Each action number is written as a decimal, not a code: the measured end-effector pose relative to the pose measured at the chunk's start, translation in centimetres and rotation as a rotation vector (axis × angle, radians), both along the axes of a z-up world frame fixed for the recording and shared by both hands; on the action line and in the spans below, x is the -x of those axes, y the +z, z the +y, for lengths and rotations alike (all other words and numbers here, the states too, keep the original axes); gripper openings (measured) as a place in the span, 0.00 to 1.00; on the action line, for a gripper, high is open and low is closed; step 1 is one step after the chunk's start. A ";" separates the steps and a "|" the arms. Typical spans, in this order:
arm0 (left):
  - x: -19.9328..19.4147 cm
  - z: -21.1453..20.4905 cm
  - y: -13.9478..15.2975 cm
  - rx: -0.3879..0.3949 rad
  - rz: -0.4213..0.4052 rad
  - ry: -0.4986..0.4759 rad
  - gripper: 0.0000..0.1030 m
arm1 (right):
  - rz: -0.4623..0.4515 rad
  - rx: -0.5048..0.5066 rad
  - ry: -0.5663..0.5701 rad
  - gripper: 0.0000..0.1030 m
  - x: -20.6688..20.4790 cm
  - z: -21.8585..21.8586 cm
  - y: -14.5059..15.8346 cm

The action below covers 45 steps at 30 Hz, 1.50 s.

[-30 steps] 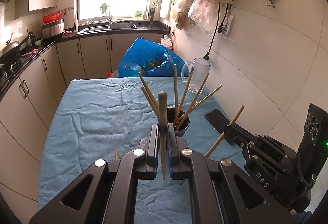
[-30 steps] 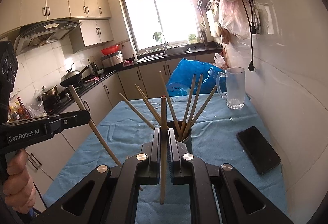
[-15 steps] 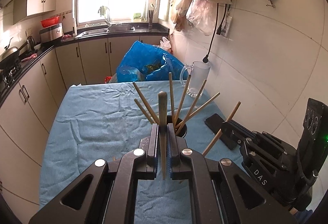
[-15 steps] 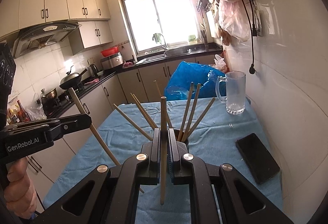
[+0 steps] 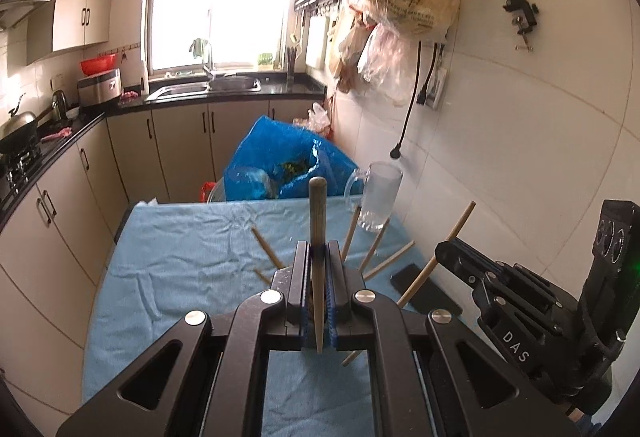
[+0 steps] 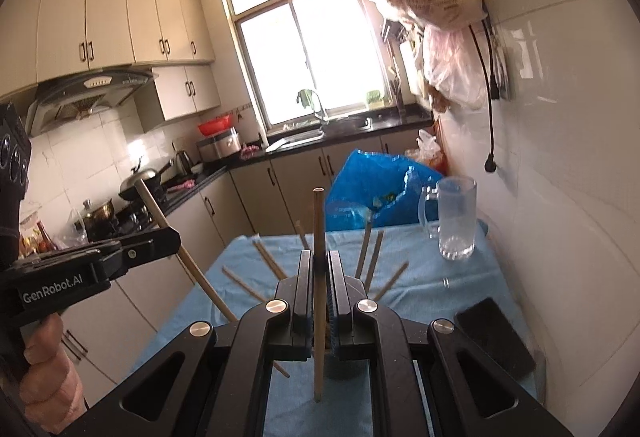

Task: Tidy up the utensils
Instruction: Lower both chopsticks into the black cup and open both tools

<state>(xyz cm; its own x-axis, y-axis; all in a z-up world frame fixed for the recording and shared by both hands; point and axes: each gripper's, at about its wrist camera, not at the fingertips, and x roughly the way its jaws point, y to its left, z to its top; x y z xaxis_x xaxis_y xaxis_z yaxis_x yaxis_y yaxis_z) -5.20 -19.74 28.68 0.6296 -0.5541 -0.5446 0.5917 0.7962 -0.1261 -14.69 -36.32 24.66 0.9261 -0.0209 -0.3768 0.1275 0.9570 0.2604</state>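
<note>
Above the counter's (image 5: 172, 277) middle, each gripper's fingers pinch one chopstick: left gripper (image 5: 319, 273) a dark-tipped chopstick (image 5: 317, 221), right gripper (image 6: 319, 277) a plain chopstick (image 6: 318, 237). Both have risen, hiding the cup whose chopsticks (image 6: 370, 253) fan out.

A glass mug (image 5: 378, 197) and black phone (image 6: 494, 335) rest on the blue cloth (image 5: 180, 265)

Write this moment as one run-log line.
left gripper: jaws shut on wooden chopstick | right gripper: jaws shut on thin wooden chopstick | both above blue tablecloth
</note>
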 end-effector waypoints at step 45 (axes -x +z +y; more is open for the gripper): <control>-4.5 -2.8 -11.5 -0.131 -0.011 0.054 0.08 | 0.105 0.022 -0.078 0.07 -7.5 -2.1 -7.5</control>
<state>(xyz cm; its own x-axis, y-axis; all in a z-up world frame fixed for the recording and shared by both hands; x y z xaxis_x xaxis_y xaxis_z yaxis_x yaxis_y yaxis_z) -0.73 -22.57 17.19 0.6628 -0.4442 -0.6028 0.5488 0.8359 -0.0126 -7.16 -38.46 17.20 0.8769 -0.1009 -0.4700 0.2274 0.9485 0.2207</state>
